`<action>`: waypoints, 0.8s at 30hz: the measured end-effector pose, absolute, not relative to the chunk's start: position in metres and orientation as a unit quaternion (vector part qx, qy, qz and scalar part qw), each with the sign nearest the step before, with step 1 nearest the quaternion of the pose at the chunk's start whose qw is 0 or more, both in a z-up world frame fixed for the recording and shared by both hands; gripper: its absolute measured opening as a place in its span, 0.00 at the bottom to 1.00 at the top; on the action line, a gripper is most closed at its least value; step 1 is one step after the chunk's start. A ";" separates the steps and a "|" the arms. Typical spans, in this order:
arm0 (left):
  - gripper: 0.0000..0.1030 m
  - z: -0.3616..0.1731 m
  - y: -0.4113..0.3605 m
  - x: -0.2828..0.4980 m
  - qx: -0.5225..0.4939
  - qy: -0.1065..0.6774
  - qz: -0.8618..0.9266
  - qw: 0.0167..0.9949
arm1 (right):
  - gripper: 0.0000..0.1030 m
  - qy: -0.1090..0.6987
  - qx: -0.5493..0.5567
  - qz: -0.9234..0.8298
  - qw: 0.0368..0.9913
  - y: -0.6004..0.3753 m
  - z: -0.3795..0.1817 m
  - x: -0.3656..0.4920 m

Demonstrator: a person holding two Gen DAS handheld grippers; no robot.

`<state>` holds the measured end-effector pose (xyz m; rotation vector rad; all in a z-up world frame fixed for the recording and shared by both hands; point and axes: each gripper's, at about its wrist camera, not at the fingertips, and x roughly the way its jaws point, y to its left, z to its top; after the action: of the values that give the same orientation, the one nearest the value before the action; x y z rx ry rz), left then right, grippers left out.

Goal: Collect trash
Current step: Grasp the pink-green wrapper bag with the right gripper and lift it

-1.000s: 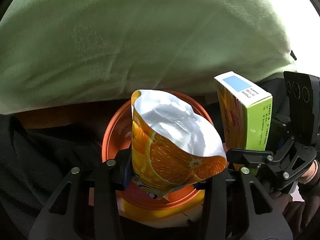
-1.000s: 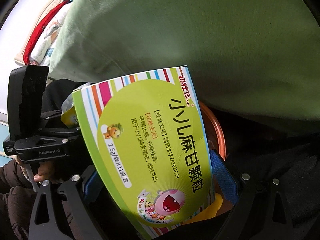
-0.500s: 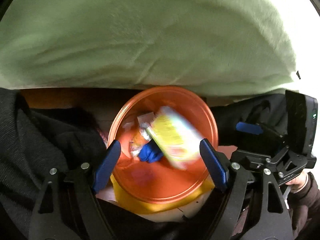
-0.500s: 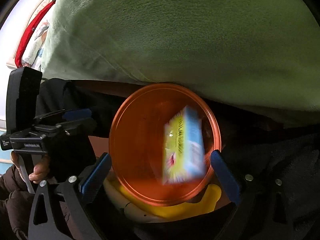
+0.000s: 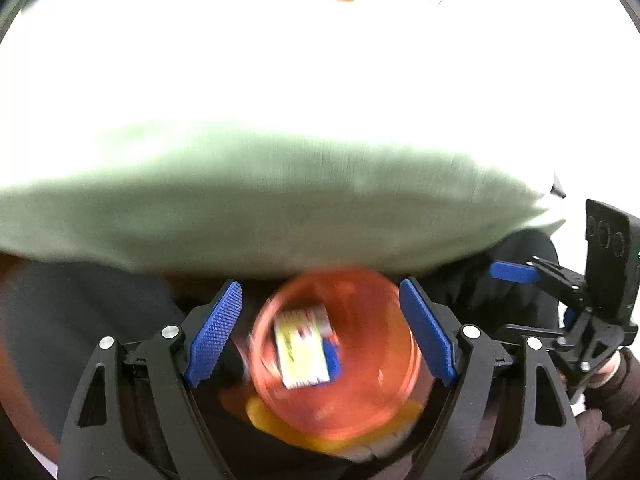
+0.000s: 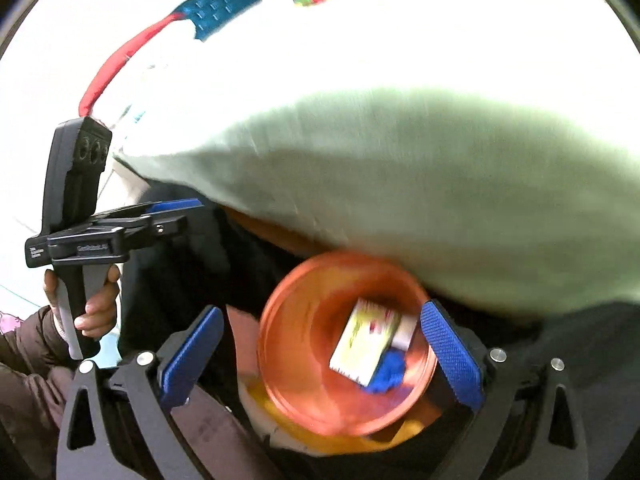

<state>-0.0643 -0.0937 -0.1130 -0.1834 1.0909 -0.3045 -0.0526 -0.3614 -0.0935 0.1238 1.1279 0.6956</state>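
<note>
Here we see the medicine box (image 5: 301, 347) lying inside the orange bin (image 5: 362, 408), below and between the jaws of both tools, touching neither. The left gripper (image 5: 320, 330) has its jaws wide apart with nothing between the pads. The right gripper (image 6: 318, 354) also stands wide and empty. In the bin, a blue crumpled thing (image 6: 387, 372) lies beside the box. A pale green cushion (image 6: 460, 200) lies behind the bin.
</note>
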 end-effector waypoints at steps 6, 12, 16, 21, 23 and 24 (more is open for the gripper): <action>0.79 -0.082 -0.084 -0.034 -0.081 0.454 -0.109 0.881 | 0.95 0.459 0.080 0.318 0.826 -0.364 -0.044 -0.011; 0.79 -0.072 -0.067 -0.009 -0.084 0.407 -0.051 0.908 | 0.95 0.454 0.187 0.330 0.806 -0.349 0.000 0.068; 0.80 -0.073 -0.058 0.006 -0.075 0.391 -0.024 0.917 | 0.95 0.456 0.198 0.324 0.805 -0.329 0.023 0.128; 0.80 -0.071 -0.054 0.021 -0.072 0.375 -0.027 0.924 | 0.95 0.444 0.124 0.278 0.842 -0.306 0.048 0.212; 0.80 -0.072 -0.055 0.030 -0.068 0.370 -0.031 0.926 | 0.95 0.445 0.080 0.273 0.849 -0.295 0.054 0.241; 0.80 -0.073 -0.056 0.033 -0.067 0.368 -0.033 0.927 | 0.95 0.448 0.043 0.270 0.851 -0.286 0.057 0.257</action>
<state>0.0334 -0.0562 -0.0729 -0.1367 0.7546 -0.0672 0.2569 -0.2859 0.0571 0.0911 0.9442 0.5691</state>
